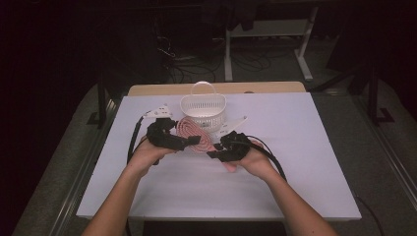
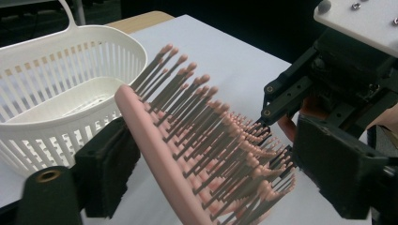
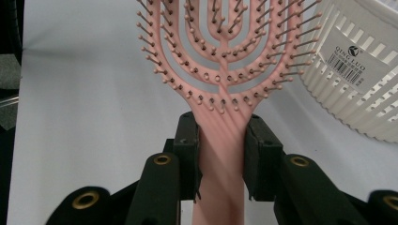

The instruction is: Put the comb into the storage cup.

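Note:
A pink hairbrush [image 1: 193, 132] with vented ribs and round-tipped bristles hangs just above the white table, in front of a white slotted basket [image 1: 204, 117]. My right gripper [image 3: 220, 145] is shut on the brush's handle, both pads pressed against its sides, and the brush head [image 3: 220, 70] points away from it. My left gripper [image 2: 211, 173] stands open around the brush head [image 2: 159, 154]: one jaw is at its smooth back and the other at the bristle tips. The right gripper [image 2: 281, 119] shows beyond the bristles. In the high view the left gripper [image 1: 189, 141] and right gripper [image 1: 216, 153] face each other.
The basket [image 2: 94, 35] has a loop handle, looks empty inside and stands right behind the brush. It carries a label on its wall [image 3: 349, 65]. The white table [image 1: 295, 147] stretches to both sides; a wooden edge [image 1: 275, 87] lies behind it. Cables trail from both grippers.

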### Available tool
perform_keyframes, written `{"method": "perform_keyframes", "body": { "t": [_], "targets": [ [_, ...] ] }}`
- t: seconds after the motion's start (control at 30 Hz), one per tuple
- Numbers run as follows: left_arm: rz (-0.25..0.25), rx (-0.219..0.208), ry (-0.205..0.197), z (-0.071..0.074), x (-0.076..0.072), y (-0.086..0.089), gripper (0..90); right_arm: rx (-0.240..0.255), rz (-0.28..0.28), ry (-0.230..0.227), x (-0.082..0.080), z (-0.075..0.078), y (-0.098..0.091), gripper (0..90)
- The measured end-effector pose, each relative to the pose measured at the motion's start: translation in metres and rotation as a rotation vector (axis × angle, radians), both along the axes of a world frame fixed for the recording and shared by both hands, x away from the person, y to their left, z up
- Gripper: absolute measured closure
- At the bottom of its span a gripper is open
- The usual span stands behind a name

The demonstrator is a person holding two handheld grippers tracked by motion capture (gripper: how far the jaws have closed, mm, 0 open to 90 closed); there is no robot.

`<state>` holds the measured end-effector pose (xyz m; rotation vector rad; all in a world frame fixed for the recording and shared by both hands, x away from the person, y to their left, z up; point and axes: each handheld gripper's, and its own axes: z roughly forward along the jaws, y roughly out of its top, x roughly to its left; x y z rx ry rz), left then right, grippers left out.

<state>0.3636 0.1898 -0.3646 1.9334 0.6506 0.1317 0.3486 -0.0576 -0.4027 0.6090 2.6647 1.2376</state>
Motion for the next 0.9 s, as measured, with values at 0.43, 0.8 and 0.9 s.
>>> {"method": "perform_keyframes", "body": {
  "t": [0.43, 0.8, 0.9],
  "targets": [
    [0.017, -0.017, 0.034, 0.0, 0.0019, 0.0035, 31.5, 0.001, -0.008, -0.023, -0.0014, -0.0007, 0.0015, 68.7],
    [0.026, -0.028, 0.061, 0.0002, 0.0036, 0.0062, 41.3, -0.003, -0.004, -0.03, -0.0021, -0.002, 0.0032, 68.7],
    [0.028, -0.027, 0.062, 0.0001, 0.0037, 0.0064, 42.3, -0.007, -0.005, -0.031, -0.0023, -0.0022, 0.0035, 68.7]
  ]
}}
